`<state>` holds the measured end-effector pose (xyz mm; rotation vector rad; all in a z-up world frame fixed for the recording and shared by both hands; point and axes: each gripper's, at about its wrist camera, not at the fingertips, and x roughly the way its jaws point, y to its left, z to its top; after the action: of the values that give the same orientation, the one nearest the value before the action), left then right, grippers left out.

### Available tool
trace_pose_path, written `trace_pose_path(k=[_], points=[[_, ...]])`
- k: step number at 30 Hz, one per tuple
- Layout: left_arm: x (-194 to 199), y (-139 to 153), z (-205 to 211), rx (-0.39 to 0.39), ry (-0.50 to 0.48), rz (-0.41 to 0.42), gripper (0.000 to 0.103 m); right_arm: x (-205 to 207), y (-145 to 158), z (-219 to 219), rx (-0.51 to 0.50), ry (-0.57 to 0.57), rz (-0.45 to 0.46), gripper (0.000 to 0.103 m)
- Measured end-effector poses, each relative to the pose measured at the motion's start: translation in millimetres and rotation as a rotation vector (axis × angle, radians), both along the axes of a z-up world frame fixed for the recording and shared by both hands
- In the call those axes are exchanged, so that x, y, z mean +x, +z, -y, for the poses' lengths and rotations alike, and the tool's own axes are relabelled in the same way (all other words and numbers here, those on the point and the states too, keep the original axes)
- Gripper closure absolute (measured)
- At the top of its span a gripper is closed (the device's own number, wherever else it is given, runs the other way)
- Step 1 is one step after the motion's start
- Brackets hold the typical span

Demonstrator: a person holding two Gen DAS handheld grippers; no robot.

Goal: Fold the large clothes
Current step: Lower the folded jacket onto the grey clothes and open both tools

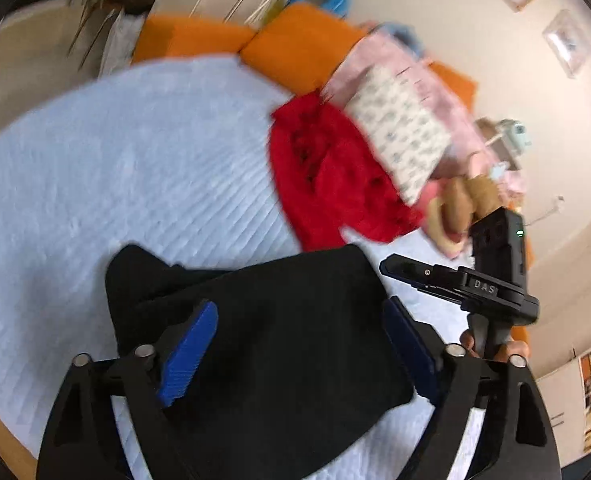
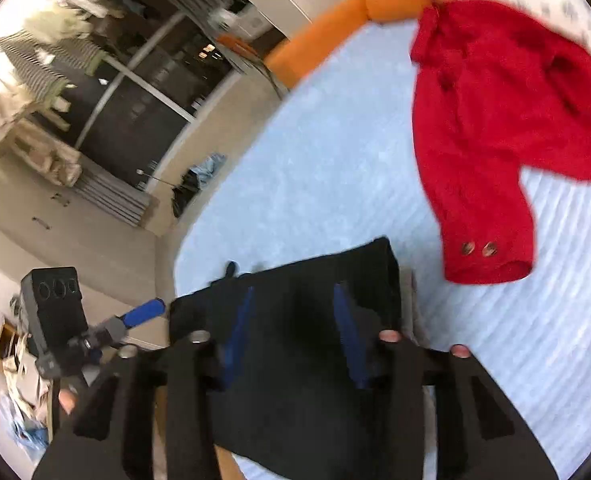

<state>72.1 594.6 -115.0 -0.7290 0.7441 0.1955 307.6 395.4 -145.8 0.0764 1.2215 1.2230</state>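
A folded black garment (image 1: 279, 320) lies on the pale blue bed cover (image 1: 135, 168) at the near edge. My left gripper (image 1: 299, 340) is open, its blue pads spread wide just above the garment. My right gripper (image 2: 295, 328) is open too, hovering over the same black garment (image 2: 295, 292); it also shows in the left wrist view (image 1: 455, 280) at the garment's right side. A red knitted garment (image 1: 335, 172) lies crumpled farther back, and in the right wrist view (image 2: 503, 128) it lies beyond and to the right, apart from the black one.
Orange cushions (image 1: 295, 40) line the far bed edge. A patterned pillow (image 1: 399, 128), pink bedding (image 1: 427, 68) and a soft toy (image 1: 463, 200) lie at the right. The bed's left edge drops to the floor (image 2: 115, 240), where furniture stands.
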Motion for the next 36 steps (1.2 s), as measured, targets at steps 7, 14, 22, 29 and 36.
trace_pose_path(k=[7, 14, 22, 29, 36], points=[[13, -51, -25, -0.006, 0.027, -0.035, 0.030, -3, -77, -13, -0.092, -0.027, 0.003, 0.073], [16, -46, -11, 0.101, 0.043, -0.056, 0.026, -20, -56, -4, -0.053, -0.030, 0.092, 0.068], [-66, 10, 62, 0.246, 0.119, 0.126, 0.013, -70, 8, 92, 0.117, -0.056, 0.238, 0.026], [-94, -41, 93, 0.154, 0.136, 0.102, 0.013, -93, -44, 130, 0.021, -0.109, 0.258, 0.034], [-81, -88, 87, 0.164, 0.140, 0.002, 0.012, -85, -98, 125, -0.012, -0.137, 0.127, 0.018]])
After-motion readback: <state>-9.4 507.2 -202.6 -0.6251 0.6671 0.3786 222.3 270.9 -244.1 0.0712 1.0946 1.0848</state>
